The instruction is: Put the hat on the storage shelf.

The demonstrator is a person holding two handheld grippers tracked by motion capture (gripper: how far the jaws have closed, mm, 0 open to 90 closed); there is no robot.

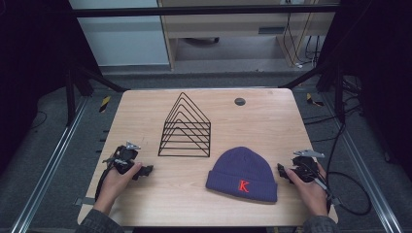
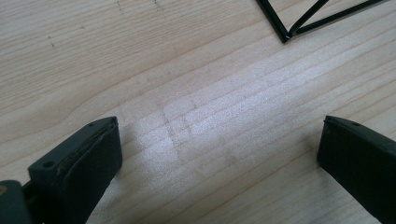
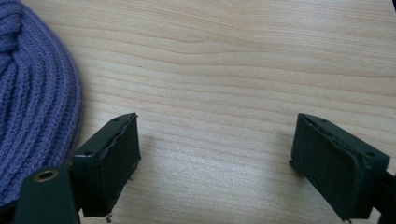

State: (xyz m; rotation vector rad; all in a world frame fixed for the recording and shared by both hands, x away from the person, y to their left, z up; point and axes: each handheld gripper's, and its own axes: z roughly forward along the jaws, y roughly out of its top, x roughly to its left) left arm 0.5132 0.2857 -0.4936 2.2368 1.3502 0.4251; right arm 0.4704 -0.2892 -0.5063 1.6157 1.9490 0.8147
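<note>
Two grippers are resting on the tabletop (image 1: 145, 121), fingers spread wide and holding nothing: the left gripper (image 1: 145, 171) near the black wire rack (image 1: 185, 127), the right gripper (image 1: 281, 171) just beside the purple beanie (image 1: 243, 174), nothing lying between them.

in the gripper views the beanie (image 3: 32, 93) runs off the left edge; the wire rack (image 2: 303, 18) is cropped at the top.
</note>
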